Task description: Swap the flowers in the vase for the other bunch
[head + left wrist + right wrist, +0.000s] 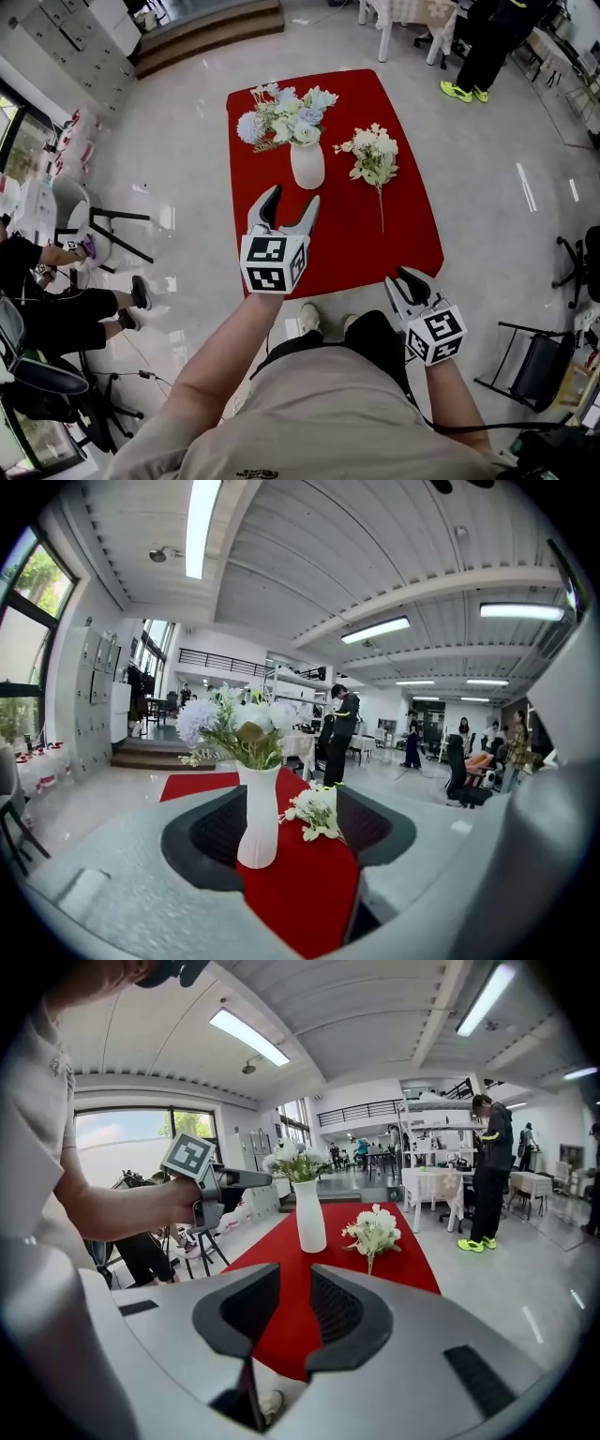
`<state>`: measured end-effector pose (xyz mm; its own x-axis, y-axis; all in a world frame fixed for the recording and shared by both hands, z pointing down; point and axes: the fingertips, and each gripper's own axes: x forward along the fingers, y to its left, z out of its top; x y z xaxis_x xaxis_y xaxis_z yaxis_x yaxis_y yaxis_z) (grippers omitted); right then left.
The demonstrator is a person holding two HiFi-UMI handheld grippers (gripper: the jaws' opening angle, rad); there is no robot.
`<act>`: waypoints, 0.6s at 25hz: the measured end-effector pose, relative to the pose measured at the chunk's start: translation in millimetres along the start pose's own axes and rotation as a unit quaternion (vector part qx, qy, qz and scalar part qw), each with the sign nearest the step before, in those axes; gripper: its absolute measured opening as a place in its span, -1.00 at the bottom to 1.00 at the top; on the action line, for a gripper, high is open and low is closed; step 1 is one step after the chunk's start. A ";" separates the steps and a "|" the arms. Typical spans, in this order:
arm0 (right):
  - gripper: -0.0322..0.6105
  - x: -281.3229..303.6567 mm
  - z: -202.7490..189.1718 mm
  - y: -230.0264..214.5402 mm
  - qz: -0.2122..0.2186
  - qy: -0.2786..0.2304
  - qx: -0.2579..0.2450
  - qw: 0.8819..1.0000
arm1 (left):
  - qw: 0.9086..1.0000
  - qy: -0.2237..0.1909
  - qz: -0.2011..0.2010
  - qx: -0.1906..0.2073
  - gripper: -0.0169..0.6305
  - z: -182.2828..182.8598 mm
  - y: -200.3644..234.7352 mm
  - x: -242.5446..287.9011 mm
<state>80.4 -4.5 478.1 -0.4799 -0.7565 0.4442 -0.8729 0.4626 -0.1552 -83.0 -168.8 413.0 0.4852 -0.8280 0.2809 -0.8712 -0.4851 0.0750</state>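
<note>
since the blue bunch (284,112) sits in the vase (307,165), white bunch (372,155) lying right of it, nothing's swapped: my left claw (293,197) gapes empty, right claw (399,279) barely parted.

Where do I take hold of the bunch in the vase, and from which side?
Grip the bunch low, on the stems just above the mouth of the vase, under the blooms. Come level from the near side with the left gripper, open and facing it. The bunch stands upright, so it should lift straight up.
</note>
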 end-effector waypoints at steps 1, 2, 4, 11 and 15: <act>-0.57 4.9 0.0 -1.9 -0.001 0.000 0.004 1.000 | 1.000 0.000 0.005 -0.002 -0.06 0.6 4.4 8.1; -0.57 9.7 -0.5 -4.3 0.000 0.002 0.008 1.000 | 1.000 0.001 0.013 -0.005 -0.05 0.9 8.6 15.8; -0.57 18.1 0.0 -10.2 0.009 0.008 0.011 1.000 | 0.999 -0.001 0.036 -0.010 0.02 4.1 16.8 29.5; -0.57 35.6 27.0 -47.2 0.076 0.027 -0.049 0.996 | 0.991 -0.001 0.133 -0.035 0.33 12.7 32.7 81.2; -0.57 35.6 32.5 -85.7 0.091 0.029 -0.041 0.995 | 0.983 -0.010 0.176 -0.050 0.38 17.9 38.8 103.1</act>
<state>135.2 -86.1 478.6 -0.6205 -0.6301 0.4669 -0.7612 0.6271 -0.1653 -65.5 -278.0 427.8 0.1526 -0.9452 0.2885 -0.9879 -0.1378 0.0710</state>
